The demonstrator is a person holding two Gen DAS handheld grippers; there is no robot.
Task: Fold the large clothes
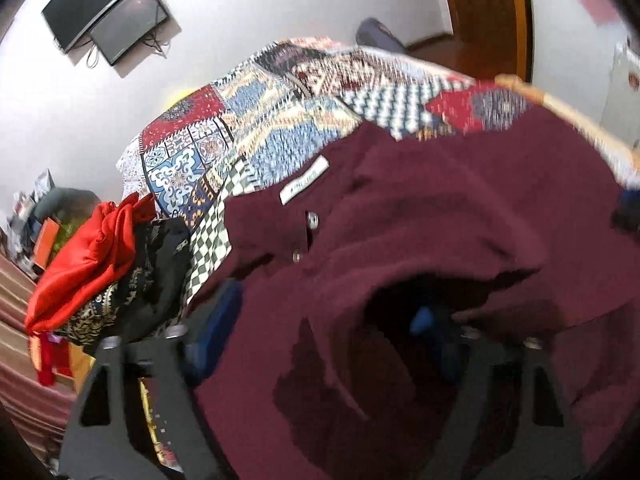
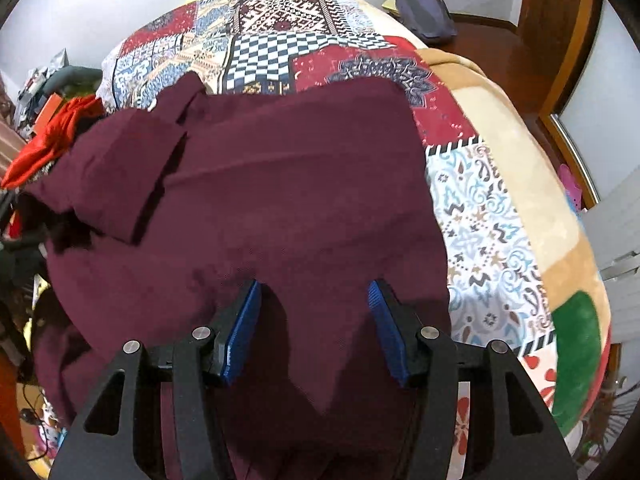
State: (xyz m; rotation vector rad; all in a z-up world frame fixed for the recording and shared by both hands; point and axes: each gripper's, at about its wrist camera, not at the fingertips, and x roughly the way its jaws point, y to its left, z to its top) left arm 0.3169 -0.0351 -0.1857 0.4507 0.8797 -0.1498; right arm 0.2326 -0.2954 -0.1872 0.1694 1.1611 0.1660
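A large maroon shirt (image 2: 280, 168) lies spread on the patchwork bedspread (image 2: 280, 12), its collar toward the far left. In the left wrist view the maroon shirt (image 1: 440, 208) shows a white neck label (image 1: 305, 180) and two buttons. Its cloth is heaped over and between the fingers of my left gripper (image 1: 320, 320), hiding the tips; only bits of blue pad (image 1: 423, 320) show, set wide apart. My right gripper (image 2: 314, 284) points down at the shirt's near part. Its blue pads (image 2: 244, 328) stand well apart, with a flap of maroon cloth lying loosely between them.
A pile of red (image 1: 92, 264) and black patterned clothes (image 1: 152, 288) sits at the bed's left edge. A dark blue bag (image 2: 426, 8) lies at the far side. A beige blanket (image 2: 500, 120) covers the bed's right edge. Screens (image 1: 108, 12) hang on the wall beside a wooden door (image 1: 488, 12).
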